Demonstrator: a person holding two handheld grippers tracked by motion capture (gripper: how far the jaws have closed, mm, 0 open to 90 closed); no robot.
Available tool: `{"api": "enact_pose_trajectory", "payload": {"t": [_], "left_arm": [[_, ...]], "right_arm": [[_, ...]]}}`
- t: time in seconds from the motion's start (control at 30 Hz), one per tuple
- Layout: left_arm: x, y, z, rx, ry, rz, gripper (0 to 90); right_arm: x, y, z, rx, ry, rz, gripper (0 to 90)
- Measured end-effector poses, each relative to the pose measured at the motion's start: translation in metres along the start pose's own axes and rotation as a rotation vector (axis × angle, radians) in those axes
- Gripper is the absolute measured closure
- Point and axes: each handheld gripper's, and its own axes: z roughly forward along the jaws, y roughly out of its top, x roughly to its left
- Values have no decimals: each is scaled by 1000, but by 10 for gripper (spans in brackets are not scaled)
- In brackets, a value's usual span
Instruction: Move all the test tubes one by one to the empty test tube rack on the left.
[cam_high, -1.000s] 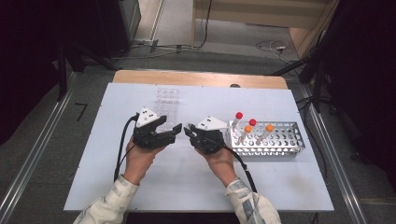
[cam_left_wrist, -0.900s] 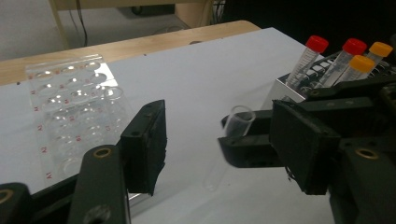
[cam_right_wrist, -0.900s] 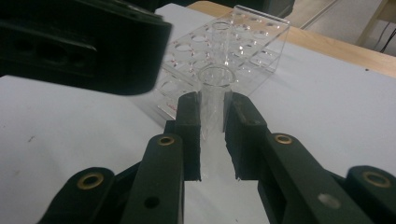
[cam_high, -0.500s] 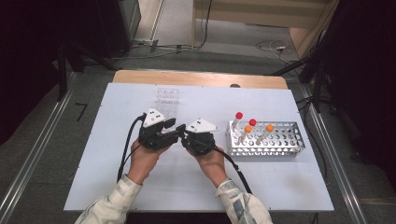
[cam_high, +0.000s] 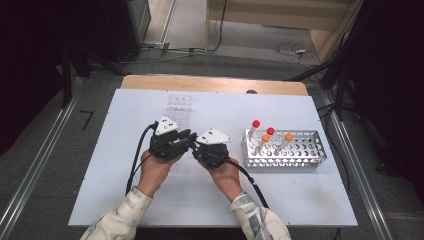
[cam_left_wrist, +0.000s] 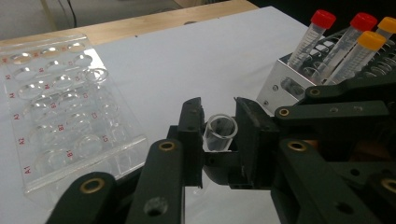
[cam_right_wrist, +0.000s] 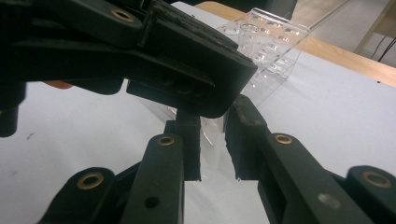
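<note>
on the white table (cam_high: 300, 200), the left gripper (cam_high: 186, 140) and right gripper (cam_high: 199, 150) meet; both sets of jaws pinch one clear tube (cam_left_wrist: 219, 133), the left's having just closed, beside the metal rack (cam_high: 300, 159).

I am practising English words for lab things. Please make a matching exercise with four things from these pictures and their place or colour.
Things:
1. open tube
2. metal rack
3. clear tray
4. tallest cap

Descriptions:
a. red
b. between the tool jaws
c. empty, at the table's far side
d. holds the capped tubes

Pairs: 1-b, 2-d, 3-c, 4-a
</note>
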Motion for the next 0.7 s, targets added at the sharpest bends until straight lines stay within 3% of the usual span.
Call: {"api": "enact_pose_trajectory", "payload": {"t": [0.2, 0.43, 0.7], "left_arm": [[-1, 0, 1, -2, 13, 9, 768], [2, 3, 2, -12, 31, 4, 771], [1, 17, -2, -43, 40, 5, 771]], "right_arm": [[-1, -2, 0, 9, 6, 6, 720], [-4, -3, -4, 12, 34, 24, 615], [-10, -2, -16, -1, 58, 39, 535]]}}
